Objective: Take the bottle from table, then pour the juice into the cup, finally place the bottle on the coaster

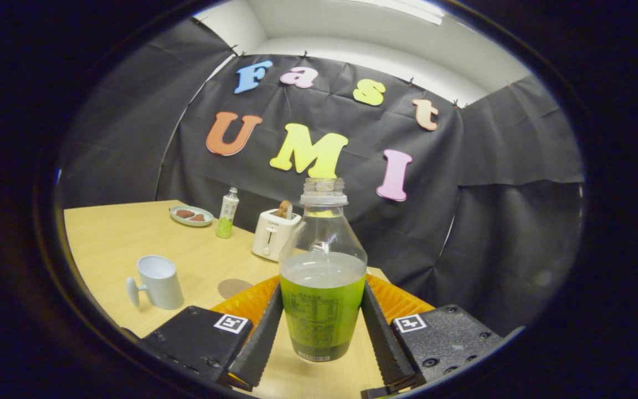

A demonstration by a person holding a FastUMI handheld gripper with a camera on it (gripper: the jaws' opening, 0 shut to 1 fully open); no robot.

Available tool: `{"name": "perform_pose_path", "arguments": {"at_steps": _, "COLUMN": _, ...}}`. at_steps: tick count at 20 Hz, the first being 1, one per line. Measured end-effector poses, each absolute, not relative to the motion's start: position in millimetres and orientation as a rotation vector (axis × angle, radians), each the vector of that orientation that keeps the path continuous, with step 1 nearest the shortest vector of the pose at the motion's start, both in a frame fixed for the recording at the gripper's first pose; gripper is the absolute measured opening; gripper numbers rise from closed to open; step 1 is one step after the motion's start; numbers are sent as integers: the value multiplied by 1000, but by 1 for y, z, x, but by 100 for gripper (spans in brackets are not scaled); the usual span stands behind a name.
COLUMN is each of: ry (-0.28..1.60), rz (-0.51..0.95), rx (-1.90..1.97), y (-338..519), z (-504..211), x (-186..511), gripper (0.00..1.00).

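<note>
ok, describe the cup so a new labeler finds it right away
Start at the wooden table in front of the black cloth wall. The cup stands on it ahead of the gripper, which is shut on the open bottle, and nearer than the toaster. It is the pale mug with a side handle, beside a round brown coaster, unlike the small capped bottle and the plate farther back.

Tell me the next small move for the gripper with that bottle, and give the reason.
Probably carry the bottle over toward the cup and begin tipping its open neck above the rim. The gripper appears shut on the bottle, both fingers pressed against its label, and the cap is off. The cup stands upright on the table, off to one side beyond the fingers, so pouring looks due next.
</note>
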State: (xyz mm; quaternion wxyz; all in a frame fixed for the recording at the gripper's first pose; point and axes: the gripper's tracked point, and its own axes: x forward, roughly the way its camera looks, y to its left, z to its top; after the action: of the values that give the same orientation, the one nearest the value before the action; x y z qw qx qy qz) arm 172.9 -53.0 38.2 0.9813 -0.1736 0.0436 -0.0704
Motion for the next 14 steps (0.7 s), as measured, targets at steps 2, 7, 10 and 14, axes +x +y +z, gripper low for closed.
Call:
{"name": "perform_pose_path", "arguments": {"at_steps": 2, "ry": 93, "rz": -146, "rx": -423, "y": -50, "z": 46, "x": 175, "gripper": 81}}
{"name": "perform_pose_path", "arguments": {"at_steps": 7, "ry": 98, "rz": -180, "rx": -606, "y": -49, "z": 60, "x": 184, "gripper": 81}}
{"name": "perform_pose_path", "arguments": {"at_steps": 10, "ry": 69, "rz": -200, "rx": -703, "y": -47, "z": 62, "x": 191, "gripper": 81}}
{"name": "perform_pose_path", "arguments": {"at_steps": 14, "ry": 55, "rz": -240, "rx": -796, "y": -39, "z": 57, "x": 203, "gripper": 81}}
